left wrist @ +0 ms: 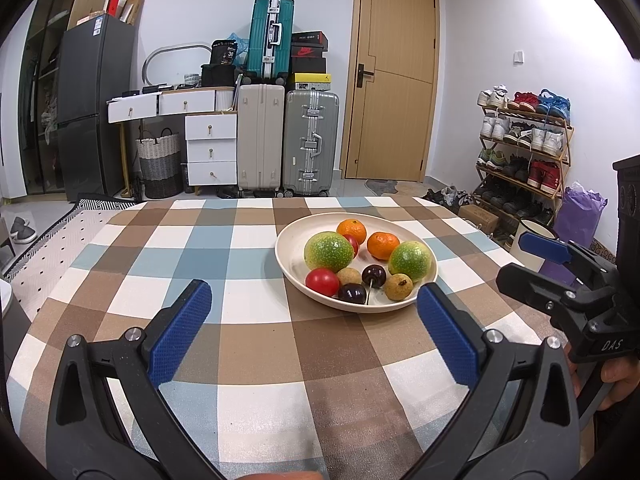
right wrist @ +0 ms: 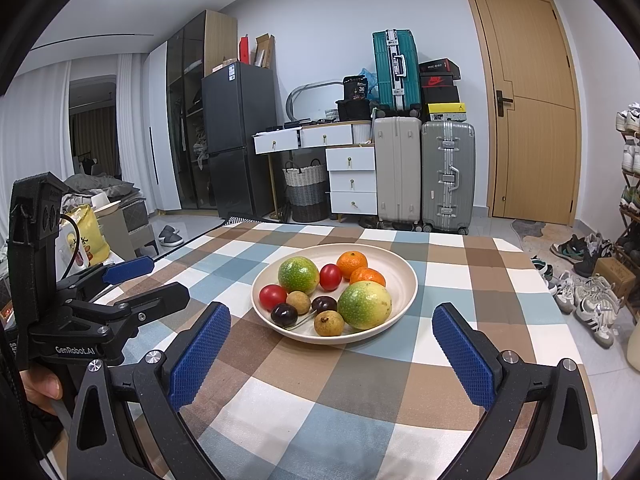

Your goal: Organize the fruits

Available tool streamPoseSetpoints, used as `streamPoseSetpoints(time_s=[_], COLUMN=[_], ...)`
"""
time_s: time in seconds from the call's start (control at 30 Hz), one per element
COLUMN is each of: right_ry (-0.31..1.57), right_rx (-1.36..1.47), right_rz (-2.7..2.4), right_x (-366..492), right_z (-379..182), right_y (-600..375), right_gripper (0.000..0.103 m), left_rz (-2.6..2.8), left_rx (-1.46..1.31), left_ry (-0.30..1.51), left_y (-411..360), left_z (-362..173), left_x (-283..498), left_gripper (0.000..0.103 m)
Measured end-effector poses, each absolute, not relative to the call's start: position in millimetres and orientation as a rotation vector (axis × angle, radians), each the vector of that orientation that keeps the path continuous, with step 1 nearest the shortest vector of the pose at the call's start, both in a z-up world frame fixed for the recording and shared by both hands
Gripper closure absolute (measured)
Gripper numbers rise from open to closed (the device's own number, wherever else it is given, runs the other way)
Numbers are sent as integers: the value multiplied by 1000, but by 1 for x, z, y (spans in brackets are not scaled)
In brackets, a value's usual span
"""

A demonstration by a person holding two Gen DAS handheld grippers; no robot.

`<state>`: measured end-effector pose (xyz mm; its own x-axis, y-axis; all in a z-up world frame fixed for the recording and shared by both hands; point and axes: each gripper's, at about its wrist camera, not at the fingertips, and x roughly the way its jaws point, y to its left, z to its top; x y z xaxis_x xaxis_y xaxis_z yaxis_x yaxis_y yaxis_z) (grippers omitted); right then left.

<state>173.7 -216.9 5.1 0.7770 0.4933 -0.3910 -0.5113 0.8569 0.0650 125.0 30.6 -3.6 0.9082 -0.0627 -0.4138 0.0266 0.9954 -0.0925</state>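
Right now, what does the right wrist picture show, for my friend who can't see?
A cream plate of fruit sits on a checked tablecloth, ahead of the open right gripper with blue fingers. The left gripper is at the left.

On the checked tabletop (right wrist: 304,392) a cream plate (right wrist: 404,280) holds mixed fruits (right wrist: 332,292), while the right gripper (right wrist: 332,360) hovers short of it with fingers (right wrist: 200,356) spread wide and the left gripper (right wrist: 148,280) sits apart at left.
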Motion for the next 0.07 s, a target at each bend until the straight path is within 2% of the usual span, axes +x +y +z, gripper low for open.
streamPoseSetpoints(time_s=[0.07], right_ry=[410], right_rx=[-45], right_rz=[544], right_x=[174], right_z=[5], right_y=[-217], right_gripper=[0], left_rz=[-44], left_rx=[-86], left_ry=[432], left_y=[31], left_z=[-4], left_x=[125], left_gripper=[0])
